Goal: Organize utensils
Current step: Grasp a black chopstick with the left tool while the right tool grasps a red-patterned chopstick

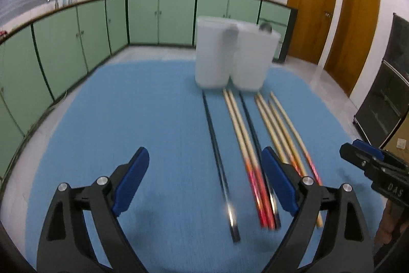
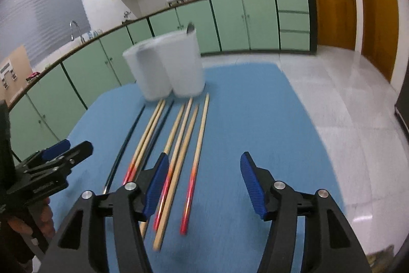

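Observation:
Several chopsticks lie side by side on a blue mat (image 1: 127, 106), pointing away from me toward a white two-compartment holder (image 1: 230, 55) (image 2: 168, 68). Two are black (image 1: 219, 170) (image 2: 127, 140); the others are wooden with red ends (image 1: 240, 124) (image 2: 202, 132). My left gripper (image 1: 204, 152) stands open over the mat, one black chopstick lying under the gap. My right gripper (image 2: 204, 156) is open too, above the rightmost wooden chopsticks, and its tip (image 1: 358, 152) shows in the left wrist view. Neither holds anything. A grey utensil tip (image 2: 190, 27) pokes out of the holder.
The table edge drops to a tiled floor (image 2: 332, 94) on the right. Green cabinets (image 1: 76, 42) run along the back and left, with wooden doors (image 1: 314, 17) at the far right. A black cabinet (image 1: 383, 94) stands right. A hand (image 2: 38, 221) grips the left tool.

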`<state>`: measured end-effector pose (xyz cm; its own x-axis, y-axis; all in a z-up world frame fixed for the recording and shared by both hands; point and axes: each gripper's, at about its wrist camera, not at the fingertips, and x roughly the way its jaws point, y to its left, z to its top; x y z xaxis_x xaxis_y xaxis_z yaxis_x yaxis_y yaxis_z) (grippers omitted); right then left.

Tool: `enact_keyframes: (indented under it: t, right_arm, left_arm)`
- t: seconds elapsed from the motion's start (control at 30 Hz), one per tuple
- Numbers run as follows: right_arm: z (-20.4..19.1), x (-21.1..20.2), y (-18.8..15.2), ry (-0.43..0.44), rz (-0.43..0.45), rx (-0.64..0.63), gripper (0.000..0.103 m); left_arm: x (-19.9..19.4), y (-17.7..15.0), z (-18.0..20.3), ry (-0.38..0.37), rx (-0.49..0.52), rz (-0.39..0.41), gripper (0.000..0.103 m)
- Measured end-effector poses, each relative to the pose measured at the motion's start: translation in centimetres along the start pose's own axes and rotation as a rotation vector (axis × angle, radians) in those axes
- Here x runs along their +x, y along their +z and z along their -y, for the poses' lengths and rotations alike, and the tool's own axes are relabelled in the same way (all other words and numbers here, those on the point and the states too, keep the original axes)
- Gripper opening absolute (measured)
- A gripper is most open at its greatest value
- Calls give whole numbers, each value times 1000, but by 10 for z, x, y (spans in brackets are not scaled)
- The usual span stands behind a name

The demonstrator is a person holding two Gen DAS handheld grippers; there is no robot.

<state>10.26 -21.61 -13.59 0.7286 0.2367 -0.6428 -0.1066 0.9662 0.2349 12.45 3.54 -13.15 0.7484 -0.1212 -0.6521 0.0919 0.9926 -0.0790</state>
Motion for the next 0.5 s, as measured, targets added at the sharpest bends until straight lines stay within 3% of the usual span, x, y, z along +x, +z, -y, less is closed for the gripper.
enact_keyframes:
  t: [0.13, 0.43, 0.5]
  right_arm:
    - [-3, -1, -18, -10, -33, -10, 57]
    - [-15, 7, -41, 7, -120, -55, 30]
    - [-18, 9, -43, -1, -122, -69, 28]
  left_arm:
    - [-2, -23, -1, 19, 5, -55, 87]
    - [-5, -39, -6, 30, -11, -113, 81]
    - [-5, -42, -3, 23, -7, -125, 80]
